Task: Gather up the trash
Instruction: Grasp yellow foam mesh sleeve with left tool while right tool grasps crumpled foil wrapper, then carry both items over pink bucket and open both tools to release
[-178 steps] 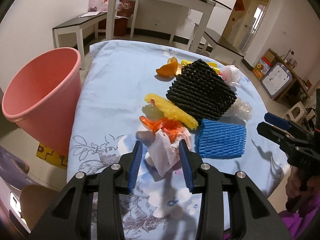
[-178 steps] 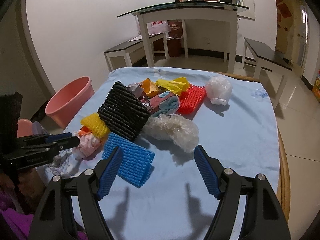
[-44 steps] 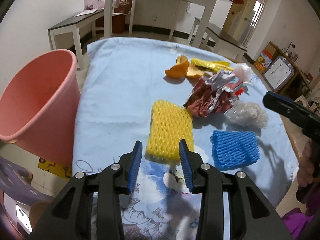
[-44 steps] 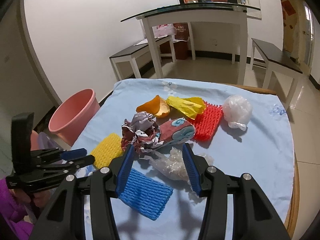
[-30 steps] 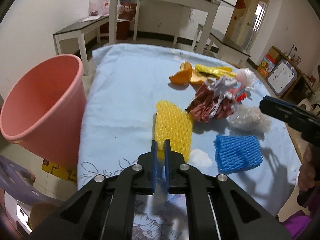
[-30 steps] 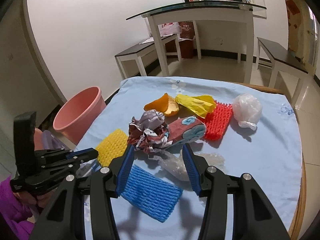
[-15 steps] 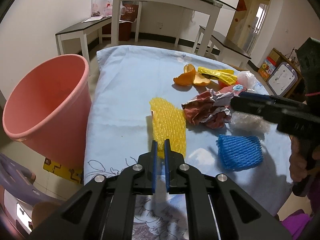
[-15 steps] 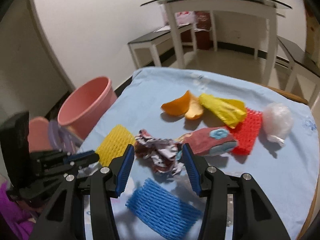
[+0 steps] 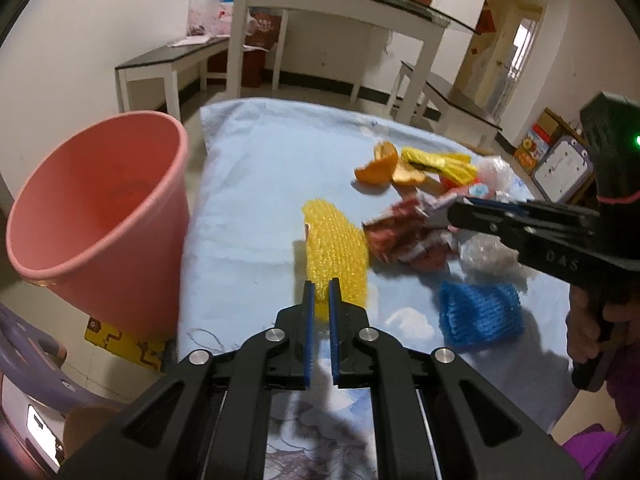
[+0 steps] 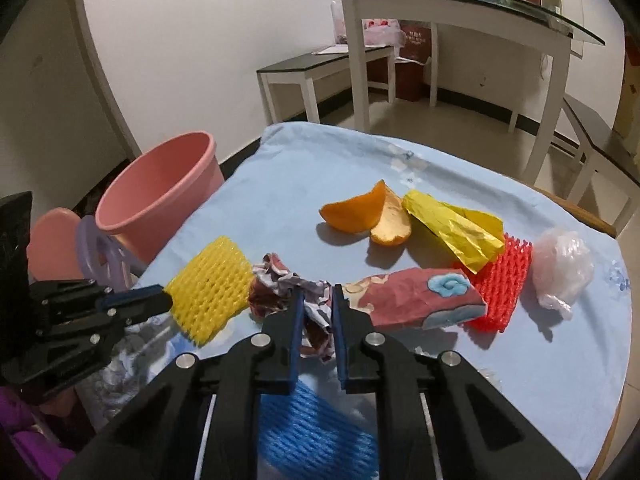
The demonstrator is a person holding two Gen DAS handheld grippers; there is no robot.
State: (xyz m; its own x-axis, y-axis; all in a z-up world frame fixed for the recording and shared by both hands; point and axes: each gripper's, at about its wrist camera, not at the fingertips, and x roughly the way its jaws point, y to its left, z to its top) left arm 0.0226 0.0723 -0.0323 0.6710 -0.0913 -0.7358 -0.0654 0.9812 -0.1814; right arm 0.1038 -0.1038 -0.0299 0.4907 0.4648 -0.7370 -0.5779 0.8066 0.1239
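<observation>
My left gripper (image 9: pixel 320 290) is shut on the near edge of a yellow foam net (image 9: pixel 334 248), whose far end tilts up off the blue tablecloth (image 9: pixel 260 168). In the right wrist view that yellow foam net (image 10: pixel 210 288) lies just left of a crumpled red-and-white wrapper (image 10: pixel 276 284). My right gripper (image 10: pixel 315 306) is closing its jaws, and the wrapper sits between the pads, pinched. From the left wrist view the right gripper (image 9: pixel 454 210) reaches in from the right onto the wrapper (image 9: pixel 400 236). A pink bucket (image 9: pixel 100 208) stands open beside the table's left edge.
A blue foam net (image 10: pixel 316 432) lies under my right gripper. Further back are orange peel (image 10: pixel 360 212), a yellow wrapper (image 10: pixel 452 232), a red foam net (image 10: pixel 504 280), a red pack (image 10: pixel 412 296) and a clear bag (image 10: pixel 560 272). White tables and benches stand behind.
My right gripper moved left over the crumpled wrapper and its jaws closed on it. The left gripper stayed shut on the yellow net and barely moved.
</observation>
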